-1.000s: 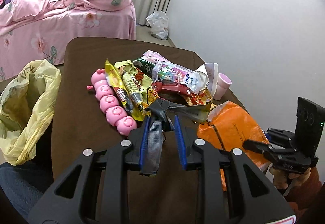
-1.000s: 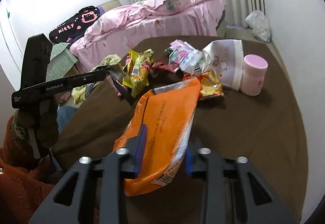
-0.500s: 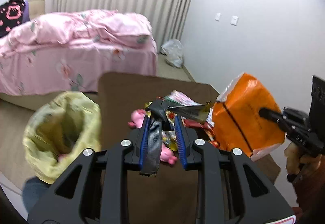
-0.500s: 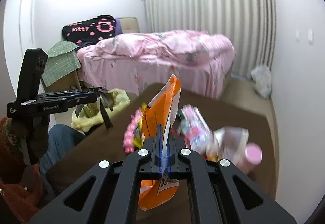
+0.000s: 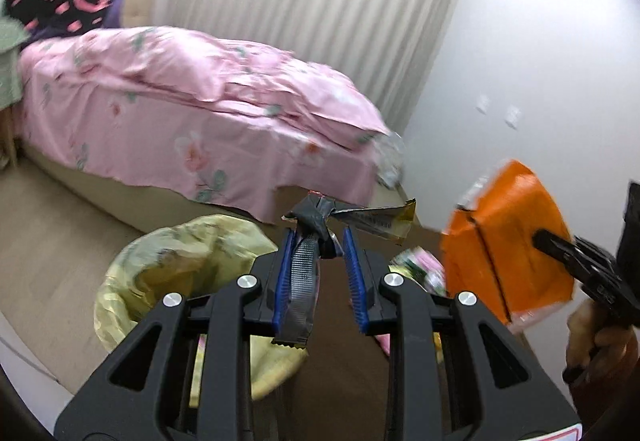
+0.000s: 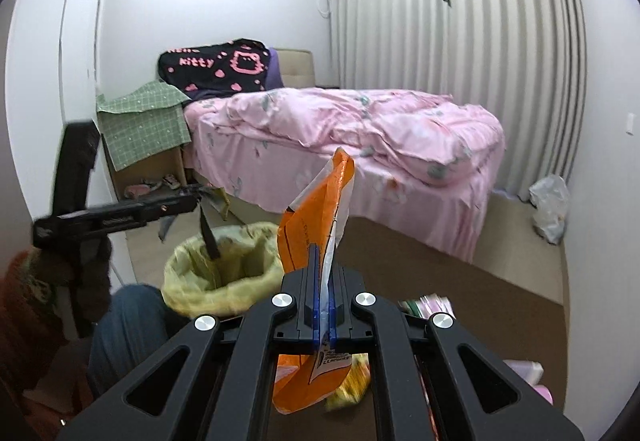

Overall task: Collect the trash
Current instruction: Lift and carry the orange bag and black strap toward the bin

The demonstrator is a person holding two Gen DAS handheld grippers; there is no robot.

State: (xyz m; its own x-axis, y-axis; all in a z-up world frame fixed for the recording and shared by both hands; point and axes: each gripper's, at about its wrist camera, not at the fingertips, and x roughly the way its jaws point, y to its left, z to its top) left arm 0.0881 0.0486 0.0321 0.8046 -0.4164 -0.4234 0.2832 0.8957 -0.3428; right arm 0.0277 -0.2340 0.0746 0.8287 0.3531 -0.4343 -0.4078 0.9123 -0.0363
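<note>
Glossy orange plastic packet (image 6: 316, 209), crinkled silver foil wrapper (image 5: 308, 241), thin yellow plastic bag (image 6: 224, 273), pink cloth bedding (image 6: 360, 129)

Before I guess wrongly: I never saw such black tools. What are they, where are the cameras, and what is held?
No robot here: a person holds a black two-finger gripper in each hand, and each carries a wide-angle camera looking along its fingers. One picture is from the left gripper, which pinches a crumpled dark silver wrapper. The other is from the right gripper, shut on a flat orange plastic packet. Both hang near the open yellow plastic bag. More wrappers lie on the brown table.
</note>
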